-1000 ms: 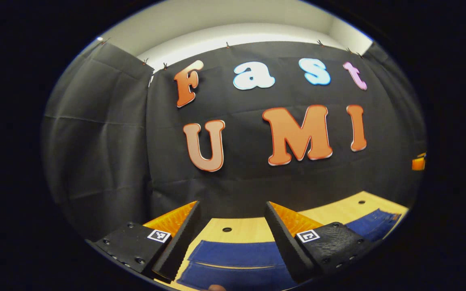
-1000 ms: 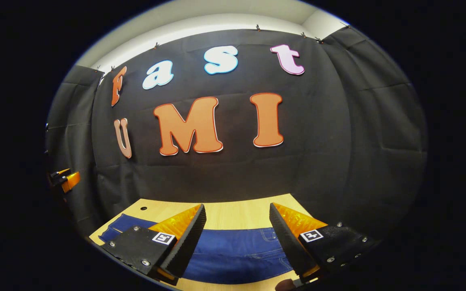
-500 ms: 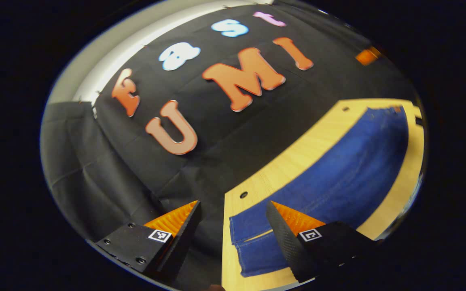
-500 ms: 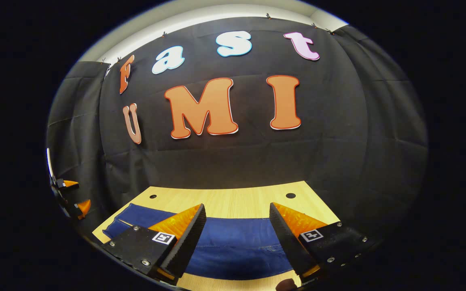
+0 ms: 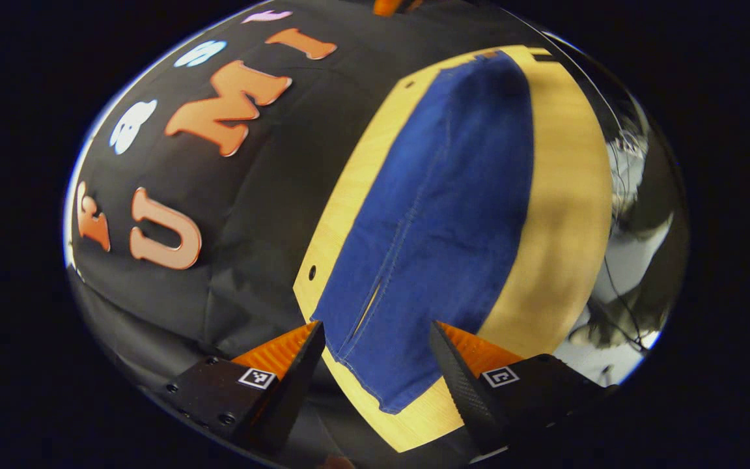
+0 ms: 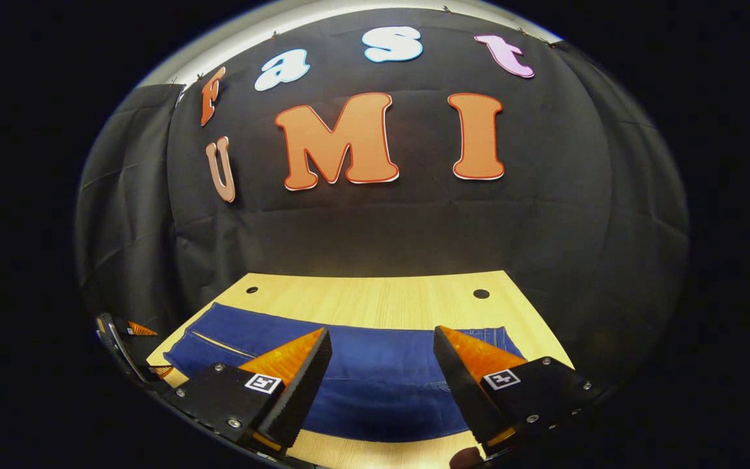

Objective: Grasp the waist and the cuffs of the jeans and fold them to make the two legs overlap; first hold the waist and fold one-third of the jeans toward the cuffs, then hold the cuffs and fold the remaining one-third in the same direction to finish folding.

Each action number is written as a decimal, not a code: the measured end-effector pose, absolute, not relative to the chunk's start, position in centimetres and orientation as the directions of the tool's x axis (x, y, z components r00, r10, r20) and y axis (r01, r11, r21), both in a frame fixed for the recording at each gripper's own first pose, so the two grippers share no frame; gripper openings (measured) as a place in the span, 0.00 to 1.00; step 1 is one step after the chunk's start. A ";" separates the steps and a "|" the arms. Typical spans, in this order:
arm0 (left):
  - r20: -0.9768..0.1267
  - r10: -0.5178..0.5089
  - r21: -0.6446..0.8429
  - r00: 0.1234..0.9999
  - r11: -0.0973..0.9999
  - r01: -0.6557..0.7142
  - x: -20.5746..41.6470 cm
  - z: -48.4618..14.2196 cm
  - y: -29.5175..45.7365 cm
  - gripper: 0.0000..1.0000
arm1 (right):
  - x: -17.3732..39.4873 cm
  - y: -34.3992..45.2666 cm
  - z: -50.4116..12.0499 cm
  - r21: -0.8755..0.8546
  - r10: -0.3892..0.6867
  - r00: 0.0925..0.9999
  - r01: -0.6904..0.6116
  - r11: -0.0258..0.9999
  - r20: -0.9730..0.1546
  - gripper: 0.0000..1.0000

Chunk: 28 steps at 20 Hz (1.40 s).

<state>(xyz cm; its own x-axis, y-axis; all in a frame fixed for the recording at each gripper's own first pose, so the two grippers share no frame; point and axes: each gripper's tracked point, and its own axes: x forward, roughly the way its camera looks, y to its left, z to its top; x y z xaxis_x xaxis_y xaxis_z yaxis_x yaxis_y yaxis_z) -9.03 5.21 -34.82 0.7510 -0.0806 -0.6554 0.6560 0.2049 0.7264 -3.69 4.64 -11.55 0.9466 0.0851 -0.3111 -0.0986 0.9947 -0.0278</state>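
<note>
Jeans (image 5: 440, 215) of dark blue denim lie flat along the wooden table (image 5: 564, 215), stretched lengthwise — seemingly with the legs already stacked. We hold the left gripper (image 5: 375, 355) spread wide and empty above one end of them, and the right gripper (image 6: 381, 358), equally wide and empty, above the near long edge. We judge the denim soft yet weighty: it will sag and drag, not slip. Best hold is a thick hemmed edge — waistband or cuff corner — pinching both layers together. Which end is the waist we cannot tell.
</note>
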 end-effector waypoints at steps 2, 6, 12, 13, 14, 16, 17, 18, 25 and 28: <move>-0.703 -0.053 0.698 0.709 0.137 0.703 -10.3 -37.0 6.7 0.99 | -3.5 4.2 -11.6 -0.029 0.071 0.948 -0.084 0.996 -0.309 0.97; -0.775 -0.007 0.630 0.632 0.058 0.774 -10.4 -39.7 9.0 0.99 | -3.1 3.6 -12.3 -0.005 0.064 0.944 -0.069 0.998 -0.325 0.97; -0.816 0.037 0.577 0.577 -0.025 0.817 -10.4 -42.5 9.9 0.99 | -2.8 2.6 -13.6 0.023 0.047 0.932 -0.042 0.999 -0.360 0.97; -0.820 0.045 0.570 0.571 -0.033 0.821 -10.3 -42.9 10.0 0.99 | -2.7 2.4 -13.7 0.026 0.046 0.930 -0.039 0.999 -0.364 0.97; -0.821 0.049 0.567 0.569 -0.045 0.822 -10.2 -43.1 9.9 0.99 | -2.6 2.4 -13.7 0.030 0.045 0.929 -0.036 0.999 -0.368 0.97; -0.826 0.059 0.557 0.560 -0.059 0.828 -10.2 -43.6 9.7 0.99 | -2.7 2.1 -13.6 0.034 0.041 0.930 -0.031 0.999 -0.365 0.97; -0.823 0.058 0.561 0.565 -0.070 0.825 -9.8 -43.5 9.6 0.99 | -2.7 1.9 -13.5 0.032 0.037 0.931 -0.027 0.999 -0.363 0.97; -0.818 0.060 0.567 0.572 -0.077 0.820 -9.5 -43.6 9.7 0.99 | -2.8 1.7 -13.6 0.029 0.032 0.930 -0.023 0.999 -0.366 0.97; -0.763 0.080 0.635 0.641 -0.091 0.767 -4.4 -44.1 9.5 0.97 | -2.7 1.6 -13.8 0.038 0.023 0.925 -0.009 0.999 -0.379 0.97; -0.775 0.065 0.626 0.629 -0.062 0.778 -2.9 -45.4 9.2 0.84 | -2.4 1.9 -13.8 0.018 0.032 0.926 -0.027 0.999 -0.376 0.97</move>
